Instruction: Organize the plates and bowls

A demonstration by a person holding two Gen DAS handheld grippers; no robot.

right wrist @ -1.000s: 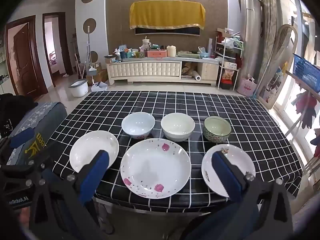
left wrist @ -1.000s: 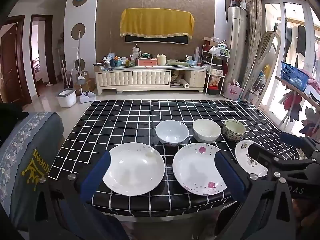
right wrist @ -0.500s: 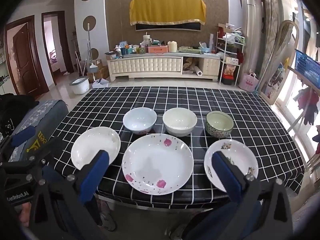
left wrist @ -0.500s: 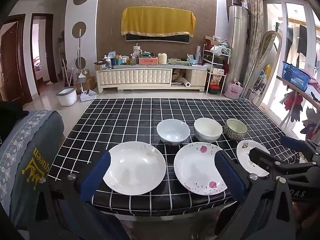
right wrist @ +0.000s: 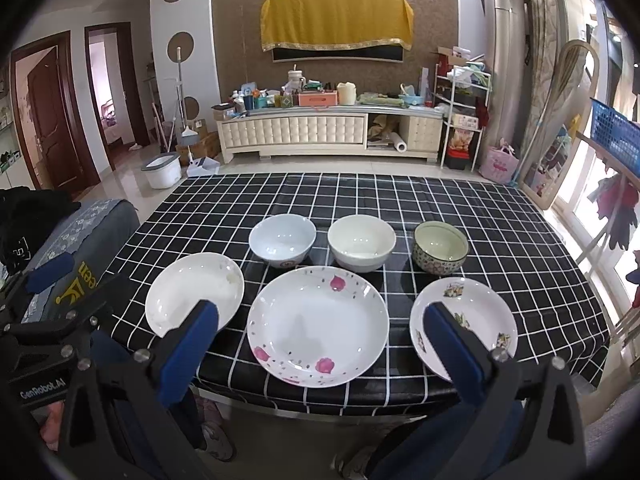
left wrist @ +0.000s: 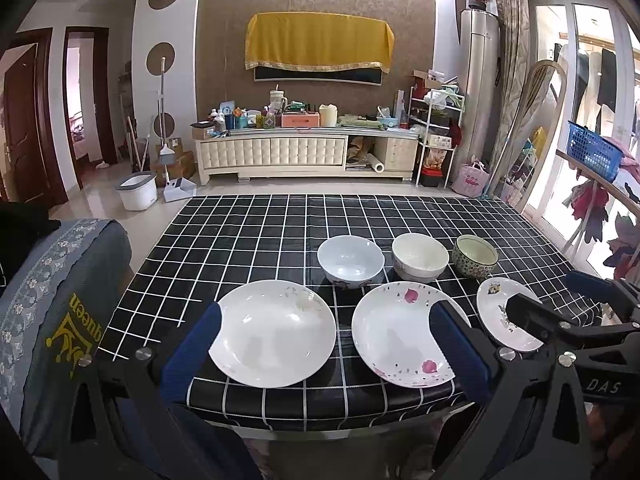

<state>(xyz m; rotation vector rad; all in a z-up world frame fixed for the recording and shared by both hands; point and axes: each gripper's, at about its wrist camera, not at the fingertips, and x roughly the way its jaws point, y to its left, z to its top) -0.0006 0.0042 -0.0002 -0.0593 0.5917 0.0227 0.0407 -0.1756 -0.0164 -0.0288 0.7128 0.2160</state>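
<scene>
Where the table [right wrist: 500,216] lies checked, three plates [right wrist: 318,326]; three bowls [right wrist: 362,242].

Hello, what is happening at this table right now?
A person holds two grippers, the left gripper and the right gripper, both open and empty, at the near edge of the black checked table. Three plates in front and three bowls behind lie untouched: the plain white plate, the pink-flowered plate, the green patterned bowl. Nothing is stacked yet.
</scene>
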